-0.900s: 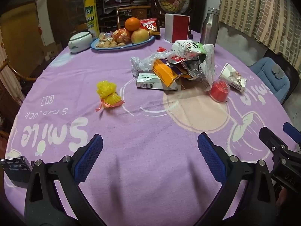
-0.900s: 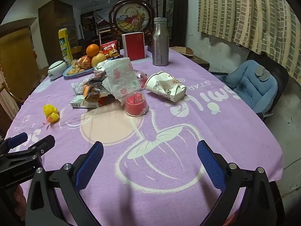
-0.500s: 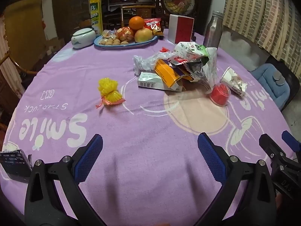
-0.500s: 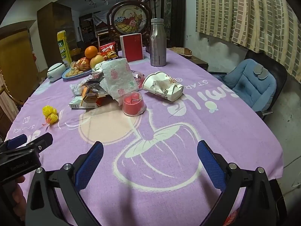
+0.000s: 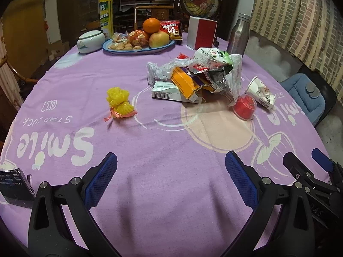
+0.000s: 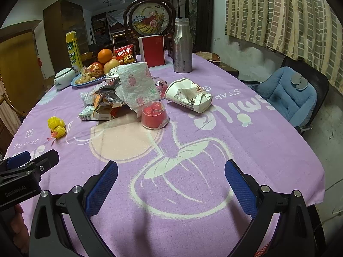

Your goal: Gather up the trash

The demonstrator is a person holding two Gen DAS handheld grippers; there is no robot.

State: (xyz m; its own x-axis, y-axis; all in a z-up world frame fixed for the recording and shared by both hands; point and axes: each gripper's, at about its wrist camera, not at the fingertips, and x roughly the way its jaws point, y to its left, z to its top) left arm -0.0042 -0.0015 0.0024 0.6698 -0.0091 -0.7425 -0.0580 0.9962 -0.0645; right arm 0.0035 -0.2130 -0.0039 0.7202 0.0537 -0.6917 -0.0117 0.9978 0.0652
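Note:
Trash lies on the purple tablecloth [image 5: 163,145]: a heap of wrappers and flattened cartons [image 5: 193,79], a red plastic cup [image 5: 244,107] on its side, a crushed white paper cup [image 5: 260,92] and a yellow foam net [image 5: 120,102]. The right wrist view shows the same heap [image 6: 120,98], red cup [image 6: 154,115], paper cup [image 6: 188,95] and yellow net [image 6: 56,127]. My left gripper [image 5: 170,180] is open over bare cloth, well short of the heap. My right gripper [image 6: 171,184] is open too, with nothing between its fingers.
At the far side stand a fruit plate [image 5: 139,48], a white lidded jar [image 5: 90,41], a yellow carton [image 5: 106,10], a red-and-white box [image 5: 201,34] and a steel bottle [image 5: 239,35]. A phone [image 5: 15,188] lies near left. A blue-cushioned chair [image 6: 287,98] stands right.
Both grippers have drawn back and risen a little, so more of the table shows. Nothing on the table has moved, and both stay open.

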